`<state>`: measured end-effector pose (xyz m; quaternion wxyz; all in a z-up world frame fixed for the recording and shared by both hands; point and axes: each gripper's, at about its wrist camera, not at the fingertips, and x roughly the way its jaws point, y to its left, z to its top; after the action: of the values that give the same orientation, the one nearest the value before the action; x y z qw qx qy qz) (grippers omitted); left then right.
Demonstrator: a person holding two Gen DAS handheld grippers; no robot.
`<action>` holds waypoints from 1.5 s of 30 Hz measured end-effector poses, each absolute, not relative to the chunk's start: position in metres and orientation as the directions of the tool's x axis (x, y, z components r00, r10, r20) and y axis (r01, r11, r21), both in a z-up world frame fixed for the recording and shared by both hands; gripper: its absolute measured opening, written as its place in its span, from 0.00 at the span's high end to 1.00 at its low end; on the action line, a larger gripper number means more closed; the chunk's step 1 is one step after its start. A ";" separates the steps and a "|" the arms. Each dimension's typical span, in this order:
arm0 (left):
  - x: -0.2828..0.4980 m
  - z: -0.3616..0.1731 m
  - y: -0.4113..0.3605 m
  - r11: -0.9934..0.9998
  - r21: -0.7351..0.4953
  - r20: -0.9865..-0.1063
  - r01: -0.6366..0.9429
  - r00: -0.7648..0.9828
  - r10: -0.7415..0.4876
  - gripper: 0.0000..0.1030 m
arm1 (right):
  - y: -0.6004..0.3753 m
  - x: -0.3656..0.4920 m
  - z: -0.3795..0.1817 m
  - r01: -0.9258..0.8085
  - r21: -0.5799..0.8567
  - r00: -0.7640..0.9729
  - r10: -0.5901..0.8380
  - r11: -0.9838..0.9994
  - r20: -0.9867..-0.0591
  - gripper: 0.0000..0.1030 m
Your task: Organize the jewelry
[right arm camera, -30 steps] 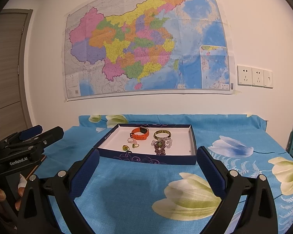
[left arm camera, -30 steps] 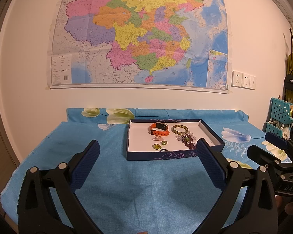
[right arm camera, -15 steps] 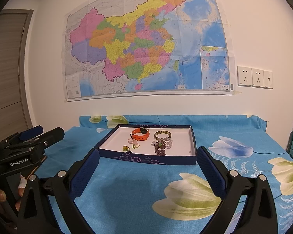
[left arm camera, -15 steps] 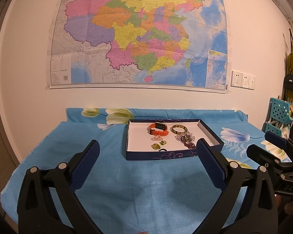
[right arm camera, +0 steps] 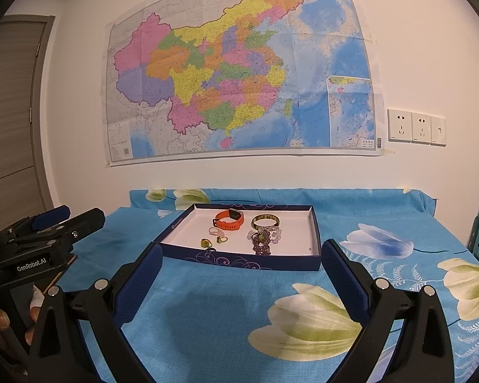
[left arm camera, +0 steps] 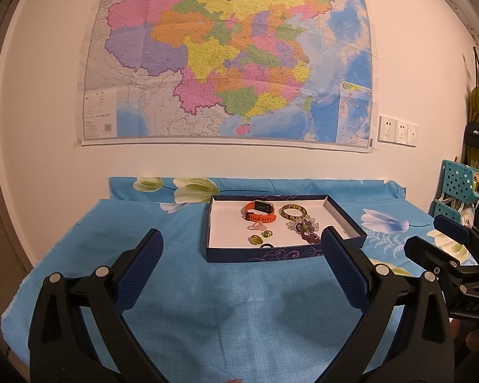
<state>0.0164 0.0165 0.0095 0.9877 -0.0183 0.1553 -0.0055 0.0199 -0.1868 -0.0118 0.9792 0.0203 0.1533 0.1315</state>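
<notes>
A dark blue box lid tray (left arm camera: 265, 253) (right arm camera: 239, 260) with a white inside sits on the blue flowered cloth. In it lie an orange watch band (left arm camera: 259, 210) (right arm camera: 229, 219), a green bangle (left arm camera: 292, 211) (right arm camera: 265, 221), a purple bead bracelet (left arm camera: 308, 230) (right arm camera: 262, 239), and small rings (left arm camera: 261, 236) (right arm camera: 213, 238). My left gripper (left arm camera: 239, 257) is open and empty, short of the tray's front wall. My right gripper (right arm camera: 239, 271) is open and empty, also in front of the tray. Each gripper shows at the edge of the other's view.
The table (left arm camera: 79, 242) stands against a wall with a large map (left arm camera: 226, 60). Teal baskets (left arm camera: 459, 185) and hanging bags stand at the right. A door (right arm camera: 12, 95) is at the left. Wall sockets (right arm camera: 415, 126) sit right of the map.
Both grippers have drifted very slightly; the tray and jewelry stay put. Both stay open.
</notes>
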 end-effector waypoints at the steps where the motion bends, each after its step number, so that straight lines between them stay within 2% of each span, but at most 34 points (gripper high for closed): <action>1: 0.017 0.010 0.017 0.999 -0.038 -0.308 0.007 0.951 -0.018 0.05 | -0.186 0.020 -0.012 -0.250 0.079 0.919 0.263 0.965 -0.295 0.07; 41: 0.016 0.007 0.016 0.999 -0.037 -0.311 0.006 0.950 -0.017 0.05 | -0.188 0.021 -0.015 -0.246 0.081 0.916 0.259 0.966 -0.307 0.07; 45: 0.024 -0.003 0.019 0.999 -0.051 -0.357 0.016 0.934 -0.034 0.05 | -0.190 0.025 -0.021 -0.252 0.076 0.908 0.263 0.965 -0.325 0.07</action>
<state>0.0243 0.0195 -0.0032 0.9830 -0.0234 0.1819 -0.0127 0.0255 -0.1901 -0.0211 0.9767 0.0160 0.1687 0.1320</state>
